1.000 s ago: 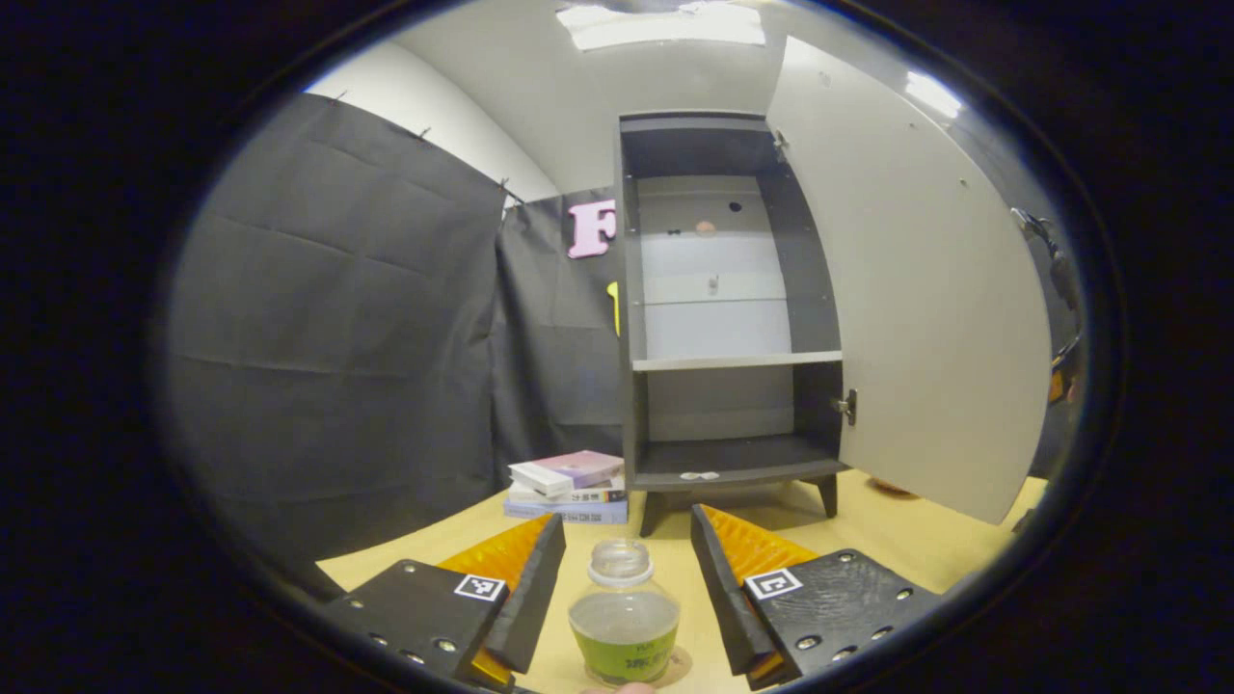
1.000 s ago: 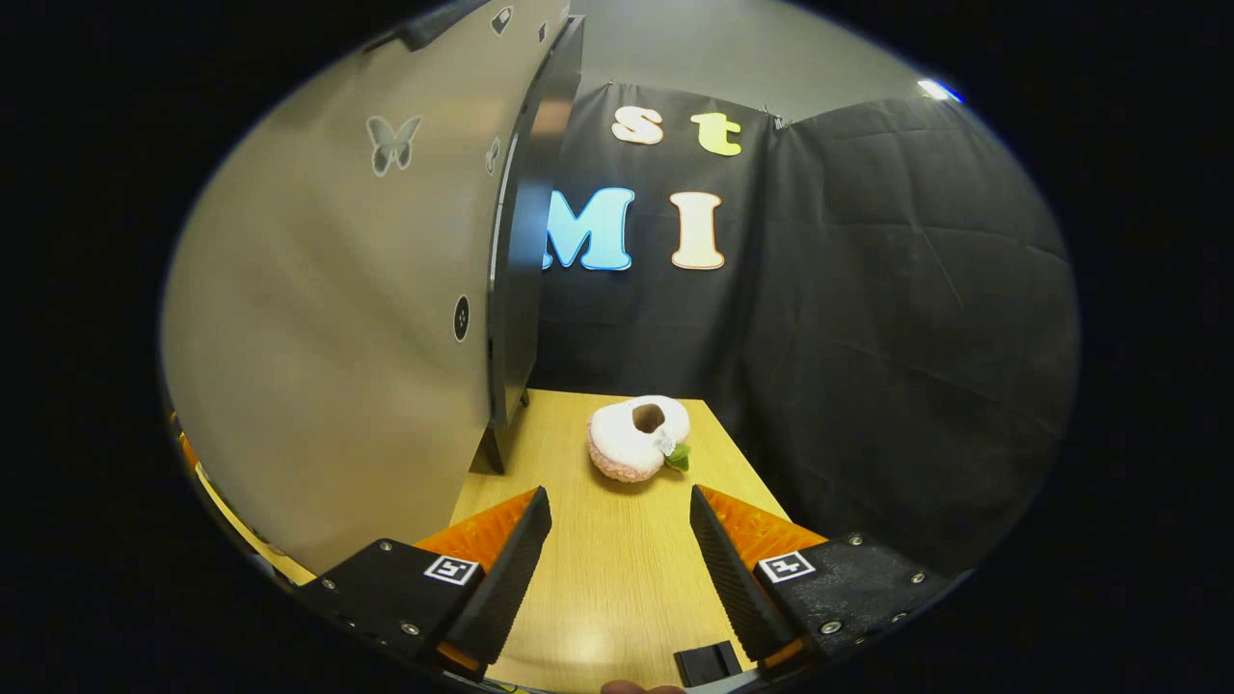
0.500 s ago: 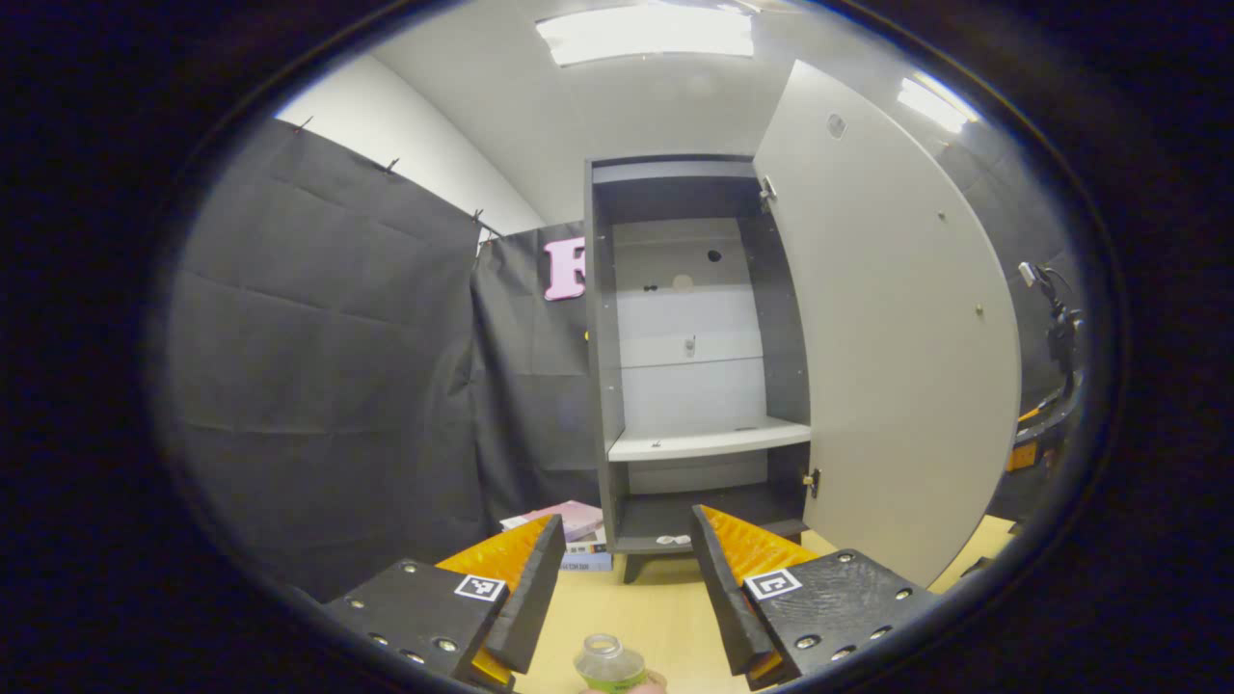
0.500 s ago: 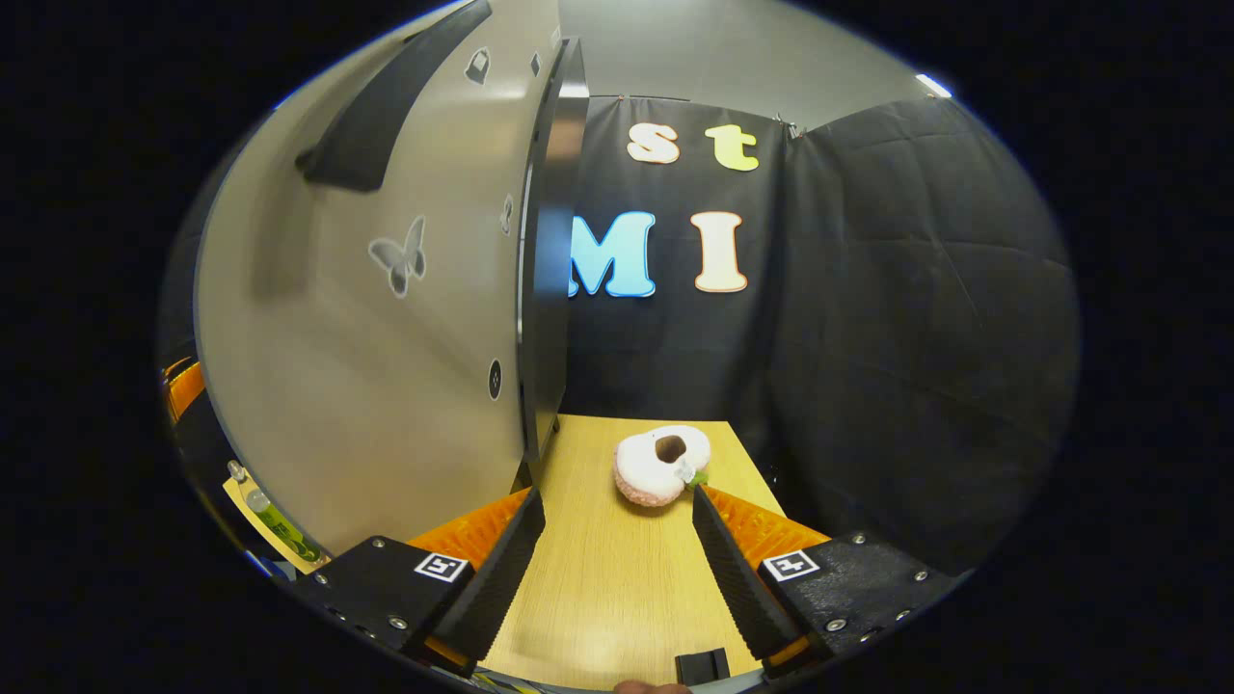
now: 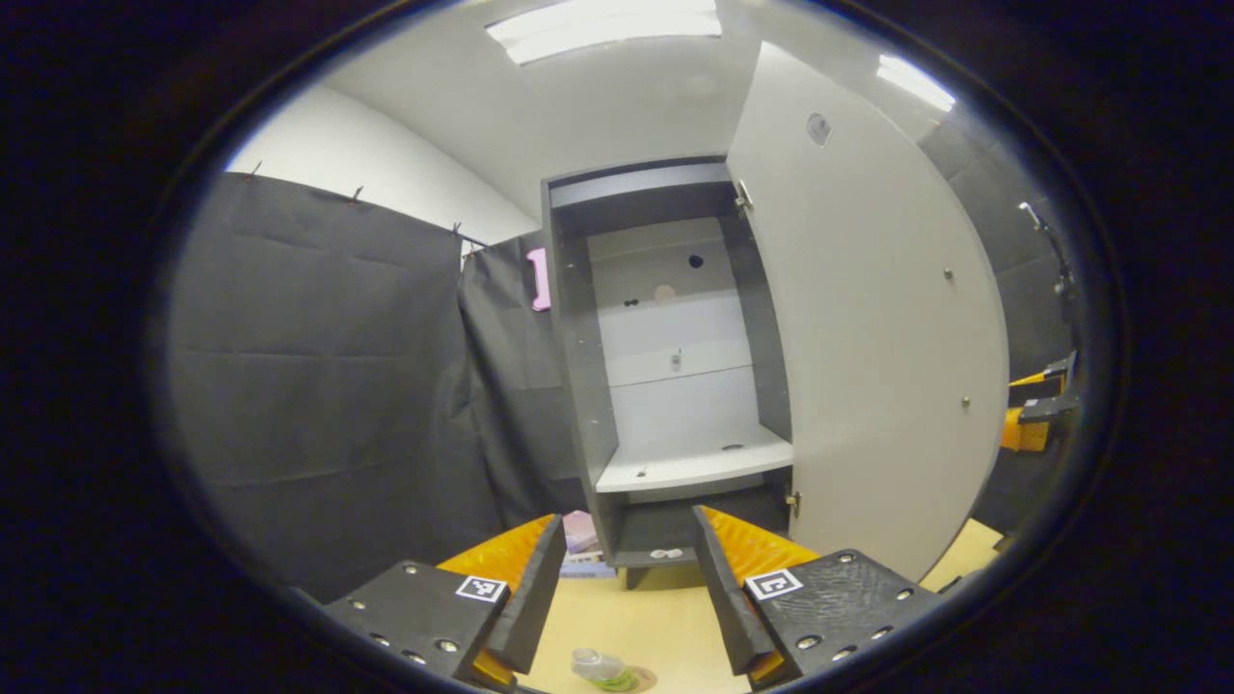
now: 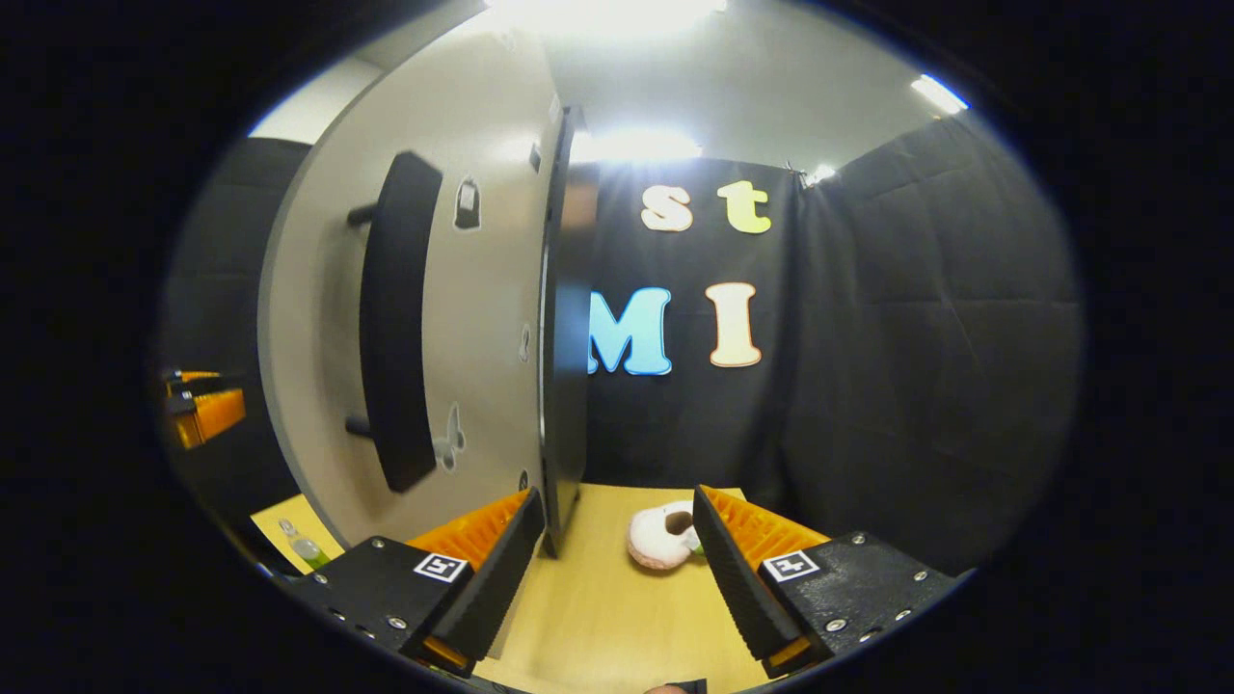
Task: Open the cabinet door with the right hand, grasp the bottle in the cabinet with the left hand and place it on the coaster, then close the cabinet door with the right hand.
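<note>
Bottle stands on the coaster on my table, below my left gripper, whose jaws are wide apart and empty. Cabinet door hangs open. My right gripper is likewise spread and empty, facing the door's handle side.

In the left gripper view the bottle sits at the bottom edge, cut off low on its body, and the coaster under it shows as a sliver. The books are mostly hidden behind a finger of the left gripper. Small marks on the shelf are too small to tell. In the right gripper view the door hides the cabinet's inside, and the plush toy is partly covered by a finger of the right gripper.
</note>
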The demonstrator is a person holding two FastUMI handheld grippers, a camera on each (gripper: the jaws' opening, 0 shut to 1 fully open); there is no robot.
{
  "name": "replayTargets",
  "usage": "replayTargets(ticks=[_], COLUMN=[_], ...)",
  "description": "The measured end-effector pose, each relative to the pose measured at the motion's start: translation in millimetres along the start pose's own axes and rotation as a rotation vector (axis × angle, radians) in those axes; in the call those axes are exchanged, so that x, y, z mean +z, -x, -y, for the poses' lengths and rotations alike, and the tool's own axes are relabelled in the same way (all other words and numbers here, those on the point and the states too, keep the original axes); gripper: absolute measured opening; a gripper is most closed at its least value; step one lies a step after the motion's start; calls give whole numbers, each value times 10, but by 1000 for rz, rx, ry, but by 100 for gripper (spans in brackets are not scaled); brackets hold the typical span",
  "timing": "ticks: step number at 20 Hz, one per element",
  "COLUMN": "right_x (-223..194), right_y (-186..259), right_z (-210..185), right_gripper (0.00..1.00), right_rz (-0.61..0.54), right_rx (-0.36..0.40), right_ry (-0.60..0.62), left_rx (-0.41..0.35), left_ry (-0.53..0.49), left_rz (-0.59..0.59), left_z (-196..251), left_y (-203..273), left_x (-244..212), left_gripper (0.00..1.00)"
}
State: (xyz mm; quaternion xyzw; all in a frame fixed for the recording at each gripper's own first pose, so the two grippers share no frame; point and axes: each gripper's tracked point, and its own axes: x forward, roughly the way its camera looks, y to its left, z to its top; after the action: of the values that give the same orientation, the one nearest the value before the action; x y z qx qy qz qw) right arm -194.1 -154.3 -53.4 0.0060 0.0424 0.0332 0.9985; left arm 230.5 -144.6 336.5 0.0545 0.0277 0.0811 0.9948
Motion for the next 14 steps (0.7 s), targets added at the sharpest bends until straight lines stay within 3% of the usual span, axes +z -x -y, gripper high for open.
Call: replayTargets(ticks=[4,5,6,7,8,10,12,13,14], right_x=[426,473,506,533,515,475,487,501,508], right_y=[48,65,102,119,102,105,80,81,76], right_z=[-123,-182,-164,-171,-197,-286,-442,-533,-645], right_gripper=[95,95,94,92,92,92,93,94,94], right_rz=[40,38,40,43,35,16,6,4,3], right_rx=[61,73,66,63,58,52,62,69,76], right_ry=[-123,-141,-150,-155,-160,-188,-198,-191,-182], left_rx=[-37,-45,-59,-67,-69,-78,-84,-86,-92], left_ry=[102,115,125,136,142,137,123,118,119], left_rz=[-22,-18,-20,-21,-17,-2,-2,-3,5], left_z=[63,58,51,34,-10,-110,-217,-276,-322], left_y=[-125,-153,-196,-228,-265,-360,-489,-541,-581], left_x=[59,74,72,74,95,131,121,112,130], left_gripper=[81,75,81,74,80,81,74,81,81])
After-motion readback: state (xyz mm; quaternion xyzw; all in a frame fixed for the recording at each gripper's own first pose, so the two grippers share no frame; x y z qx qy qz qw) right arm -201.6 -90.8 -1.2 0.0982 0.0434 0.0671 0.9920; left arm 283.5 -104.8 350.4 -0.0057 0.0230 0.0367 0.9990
